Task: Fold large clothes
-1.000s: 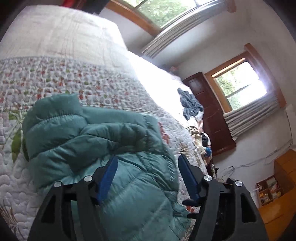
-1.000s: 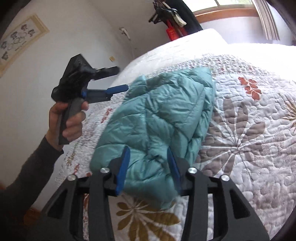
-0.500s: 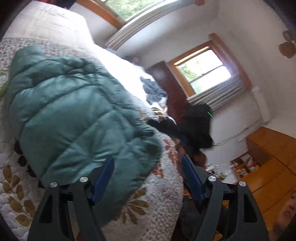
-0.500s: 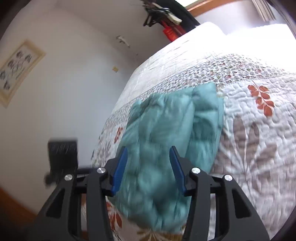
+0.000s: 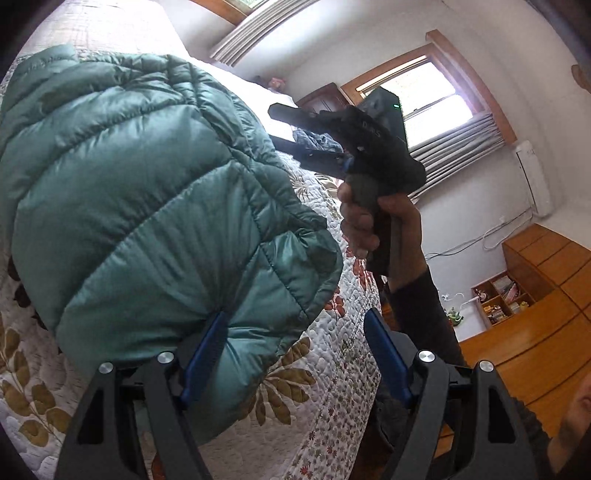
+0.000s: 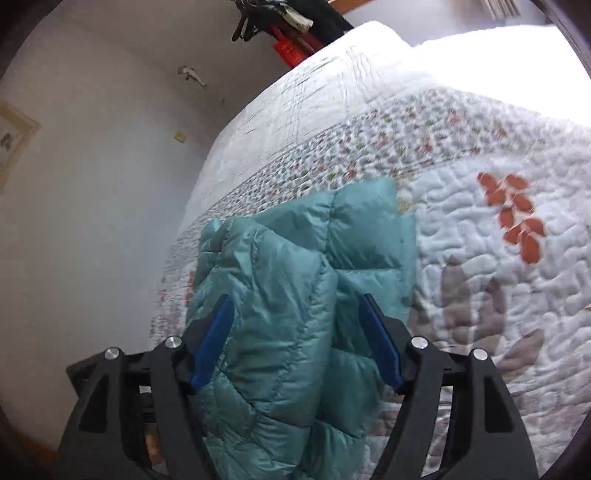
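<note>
Two handheld grippers are working over a teal puffer jacket [image 5: 147, 192] that is lying folded into a thick bundle on a quilted floral bedspread [image 5: 325, 387]. Seen from the left wrist camera, the left gripper [image 5: 295, 354] is hovering at the near end of the bundle with its blue-padded jaws spread wide; one pad is pressing against the jacket's puffy edge while the other is hanging over the quilt, clear of the fabric, so nothing is being pinched. Beyond the jacket in the same view, a person's hand [image 5: 373, 221] in a dark sleeve is holding up the right gripper [image 5: 291, 129] by its handle above the bed, its black fingers pointing out over the jacket. From the right wrist camera, the right gripper's jaws are also standing apart, framing a raised fold of the jacket [image 6: 295, 295] without closing on it; whether the pads are touching the fabric cannot be told. A curtained window [image 5: 436, 110], a dark wooden cabinet [image 5: 325, 99] and a wooden shelf unit [image 5: 546, 266] are filling the room's far side, and hangers [image 6: 266, 14] are showing against the wall beyond the bed.
</note>
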`<state>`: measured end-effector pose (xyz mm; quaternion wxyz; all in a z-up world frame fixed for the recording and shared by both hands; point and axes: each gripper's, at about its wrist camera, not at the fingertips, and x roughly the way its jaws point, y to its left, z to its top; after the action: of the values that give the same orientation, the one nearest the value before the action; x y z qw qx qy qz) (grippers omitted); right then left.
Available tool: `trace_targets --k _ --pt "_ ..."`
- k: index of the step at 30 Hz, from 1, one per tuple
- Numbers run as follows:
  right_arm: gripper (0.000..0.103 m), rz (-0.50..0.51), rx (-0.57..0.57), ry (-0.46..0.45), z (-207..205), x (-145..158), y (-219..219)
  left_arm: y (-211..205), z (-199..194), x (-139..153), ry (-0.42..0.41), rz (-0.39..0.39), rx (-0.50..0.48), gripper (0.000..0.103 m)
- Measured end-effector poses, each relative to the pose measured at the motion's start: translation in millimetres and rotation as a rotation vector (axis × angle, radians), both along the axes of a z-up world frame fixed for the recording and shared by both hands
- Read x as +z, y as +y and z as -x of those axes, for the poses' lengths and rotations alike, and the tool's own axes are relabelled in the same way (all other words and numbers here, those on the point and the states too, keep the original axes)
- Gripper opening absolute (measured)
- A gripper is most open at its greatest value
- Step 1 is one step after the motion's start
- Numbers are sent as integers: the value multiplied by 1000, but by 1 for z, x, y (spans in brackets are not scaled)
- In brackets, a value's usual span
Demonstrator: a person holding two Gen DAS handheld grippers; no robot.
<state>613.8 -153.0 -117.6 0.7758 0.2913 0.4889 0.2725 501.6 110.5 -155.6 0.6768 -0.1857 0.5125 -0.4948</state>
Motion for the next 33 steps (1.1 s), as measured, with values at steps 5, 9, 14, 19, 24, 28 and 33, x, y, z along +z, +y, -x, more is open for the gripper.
trace_targets --k 5,9,14,19,24,28,33 --pt "11 -92 -45 -52 24 -5 -15 2 10 13 -19 31 -2 76" --pt "16 -110 -133 3 36 -42 -36 -10 20 20 -42 50 -43 76" --pt "39 -64 -128 -17 41 -36 -31 -22 13 4 -7 9 -38 76" --pt "40 24 -60 -217 60 33 -13 -18 13 6 8 22 -43 78" --pt "40 120 31 -43 38 -8 13 -14 17 13 10 13 -20 81" --pt "85 -63 39 -34 42 1 -18 13 28 28 -38 -10 71 99" --pt "95 -192 36 79 22 -17 -57 62 32 14 -9 -52 181 99"
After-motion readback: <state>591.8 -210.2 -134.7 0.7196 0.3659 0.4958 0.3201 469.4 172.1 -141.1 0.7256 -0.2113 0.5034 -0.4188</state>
